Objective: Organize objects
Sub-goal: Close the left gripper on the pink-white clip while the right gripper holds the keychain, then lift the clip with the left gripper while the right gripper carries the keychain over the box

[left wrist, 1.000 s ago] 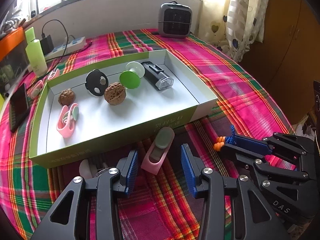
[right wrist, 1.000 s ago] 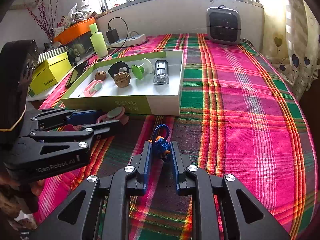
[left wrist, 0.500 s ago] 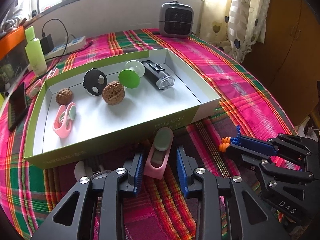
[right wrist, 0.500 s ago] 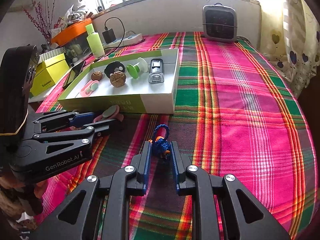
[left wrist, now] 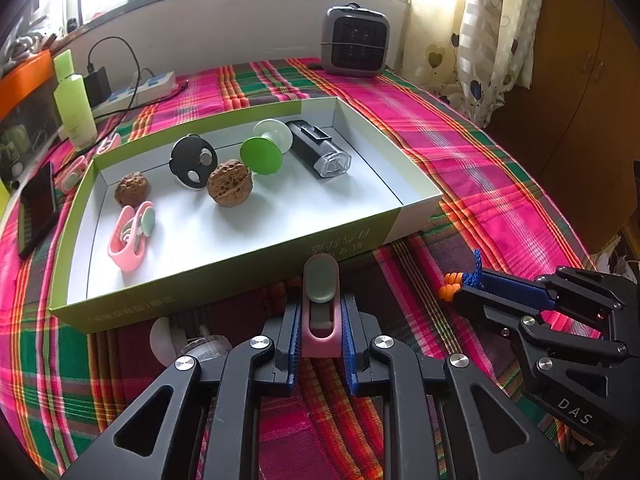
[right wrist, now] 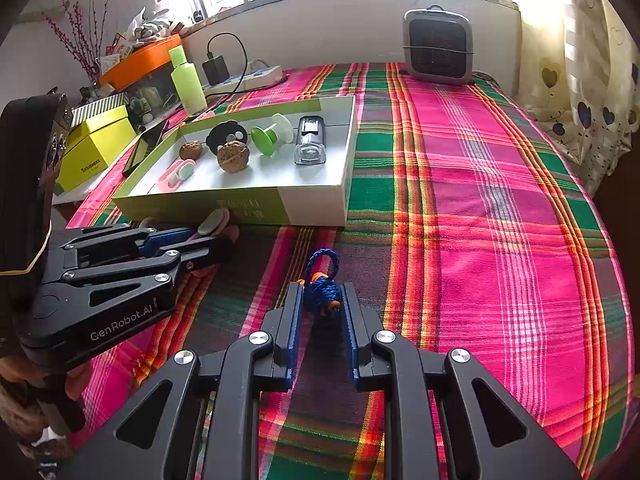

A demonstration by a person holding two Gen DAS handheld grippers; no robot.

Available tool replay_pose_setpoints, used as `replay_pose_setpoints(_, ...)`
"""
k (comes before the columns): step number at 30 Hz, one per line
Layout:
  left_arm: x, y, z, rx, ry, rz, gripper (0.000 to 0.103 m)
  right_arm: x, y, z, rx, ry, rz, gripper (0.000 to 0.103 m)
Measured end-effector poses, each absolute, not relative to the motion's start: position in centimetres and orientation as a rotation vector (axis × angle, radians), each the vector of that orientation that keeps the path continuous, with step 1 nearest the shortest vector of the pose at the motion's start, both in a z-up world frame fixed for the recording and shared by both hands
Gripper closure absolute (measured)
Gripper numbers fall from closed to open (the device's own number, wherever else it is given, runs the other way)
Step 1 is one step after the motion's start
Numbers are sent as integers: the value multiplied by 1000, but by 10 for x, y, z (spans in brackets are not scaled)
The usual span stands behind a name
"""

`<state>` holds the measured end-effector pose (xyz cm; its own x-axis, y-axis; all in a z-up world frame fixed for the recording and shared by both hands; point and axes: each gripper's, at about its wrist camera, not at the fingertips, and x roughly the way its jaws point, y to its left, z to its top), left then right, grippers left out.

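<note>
Left wrist view. My left gripper [left wrist: 320,334] has its blue pads pressed against both sides of the pink clip [left wrist: 321,320], whose grey-green tab points at the box. The open green-and-white box [left wrist: 224,276] lies just ahead on the plaid cloth [left wrist: 480,168]. Contents, left to right: a second pink clip [left wrist: 130,236] near the left wall; a small walnut [left wrist: 132,189]; a black disc [left wrist: 194,161] standing on edge; a larger walnut [left wrist: 230,188]; a green-and-white spool [left wrist: 266,148]; a black device with a clear end [left wrist: 320,153] beside the right wall. The front half of the box floor is bare. The held clip sits just short of the box's front wall. A clear spool [left wrist: 188,340] lies on the cloth to the left of my fingers. My right gripper [left wrist: 464,292] enters from the right, closed on a blue-and-orange cord knot [left wrist: 456,280].

Right wrist view. My right gripper [right wrist: 322,308] is clamped on the blue-and-orange cord knot [right wrist: 322,288], its loop standing forward of the tips. The box [right wrist: 312,204] sits ahead and to the left, its near right corner well apart from my fingers. My left gripper [right wrist: 208,236] is at the box's front wall with the pink clip [right wrist: 216,222]. Open cloth [right wrist: 480,220] runs wide to the right, as far as the table edge. A grey heater [right wrist: 438,50] stands at the far wall; a green bottle [right wrist: 188,80] and a yellow box [right wrist: 100,144] stand beyond the box's left side.
</note>
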<state>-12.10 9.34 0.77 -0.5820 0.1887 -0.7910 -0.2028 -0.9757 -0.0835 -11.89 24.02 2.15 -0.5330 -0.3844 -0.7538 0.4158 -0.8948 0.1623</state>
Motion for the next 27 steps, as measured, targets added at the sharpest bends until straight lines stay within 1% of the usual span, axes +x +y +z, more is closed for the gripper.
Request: replay_pose_setpoints(27, -108, 91, 14, -1279, 2, 2609, 87, -115, 237, 29, 1162, 62, -2438, 83)
